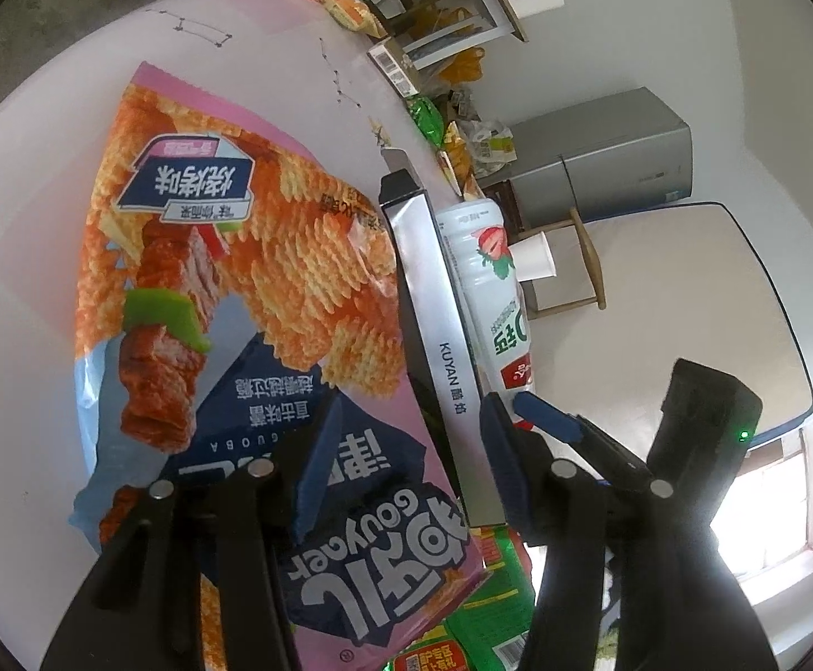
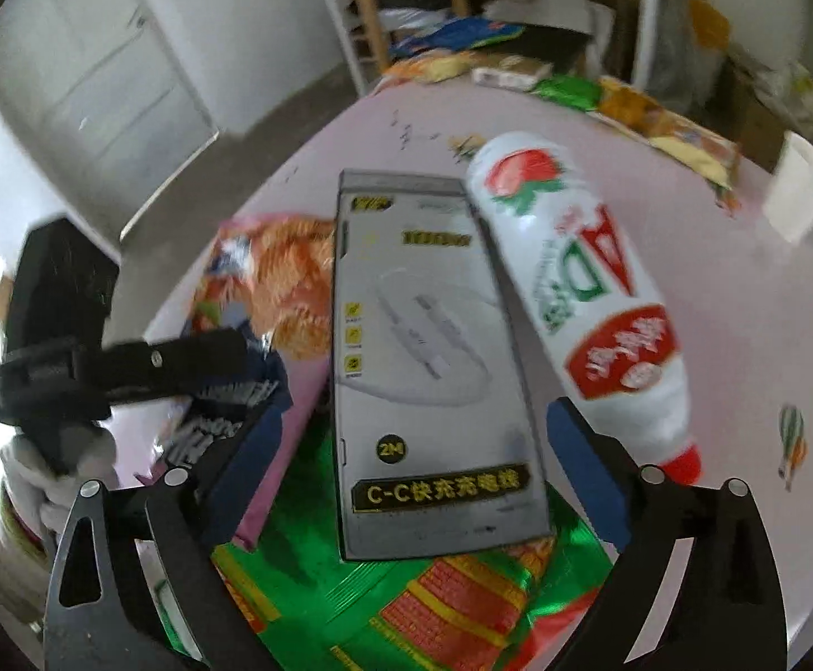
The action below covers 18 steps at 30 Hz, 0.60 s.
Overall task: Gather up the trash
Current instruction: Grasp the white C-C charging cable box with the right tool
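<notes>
Green wrapper (image 2: 451, 604): 1 | box (image 2: 434, 358): 1 | bottle (image 2: 585, 291): 1 | chip bag (image 1: 227, 302): 1

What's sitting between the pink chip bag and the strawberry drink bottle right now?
The grey cable box lies between the pink chip bag and the strawberry drink bottle. The right wrist view shows it best; the left wrist view shows its edge.

Glossy printed foil snack bag (image 1: 227, 291), matt grey cardboard box (image 2: 429, 346), smooth white plastic bottle (image 2: 580, 291), shiny green wrapper (image 2: 440, 604).
</notes>
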### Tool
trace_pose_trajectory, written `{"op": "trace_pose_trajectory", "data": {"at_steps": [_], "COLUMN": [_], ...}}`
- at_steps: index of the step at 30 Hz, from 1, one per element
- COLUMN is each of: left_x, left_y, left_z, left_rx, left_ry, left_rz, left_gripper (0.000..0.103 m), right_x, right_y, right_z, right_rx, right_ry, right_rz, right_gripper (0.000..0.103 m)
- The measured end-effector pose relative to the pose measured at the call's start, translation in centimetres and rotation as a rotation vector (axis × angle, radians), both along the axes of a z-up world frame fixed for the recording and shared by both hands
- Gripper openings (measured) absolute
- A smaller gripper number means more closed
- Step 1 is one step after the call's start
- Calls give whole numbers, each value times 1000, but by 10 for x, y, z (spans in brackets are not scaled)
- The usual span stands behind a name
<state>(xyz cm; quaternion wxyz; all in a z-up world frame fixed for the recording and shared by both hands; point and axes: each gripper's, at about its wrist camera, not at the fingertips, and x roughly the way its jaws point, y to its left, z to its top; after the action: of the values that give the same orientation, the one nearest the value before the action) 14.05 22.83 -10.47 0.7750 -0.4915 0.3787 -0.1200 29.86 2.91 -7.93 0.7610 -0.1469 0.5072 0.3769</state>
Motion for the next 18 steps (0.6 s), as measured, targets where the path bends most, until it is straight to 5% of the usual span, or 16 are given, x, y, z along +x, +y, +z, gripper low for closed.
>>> {"op": "trace_pose_trajectory", "data": {"at_steps": [8, 10, 18], "left_x": [0, 0, -2], "left_y": [1, 1, 4], "left_z": [-1, -2, 0], "left_rx": [1, 3, -10], "left_ry": [4, 4, 12], "left_rz": [0, 0, 16], "left_gripper": [47, 47, 47], "right_x": [12, 16, 31], "right_y": [4, 5, -15], "right_z": [-27, -33, -10], "right_rx": [-110, -120, 11], "right_ry": [13, 33, 102], "right_rz": [29, 24, -79], "right_gripper": [93, 82, 77]}}
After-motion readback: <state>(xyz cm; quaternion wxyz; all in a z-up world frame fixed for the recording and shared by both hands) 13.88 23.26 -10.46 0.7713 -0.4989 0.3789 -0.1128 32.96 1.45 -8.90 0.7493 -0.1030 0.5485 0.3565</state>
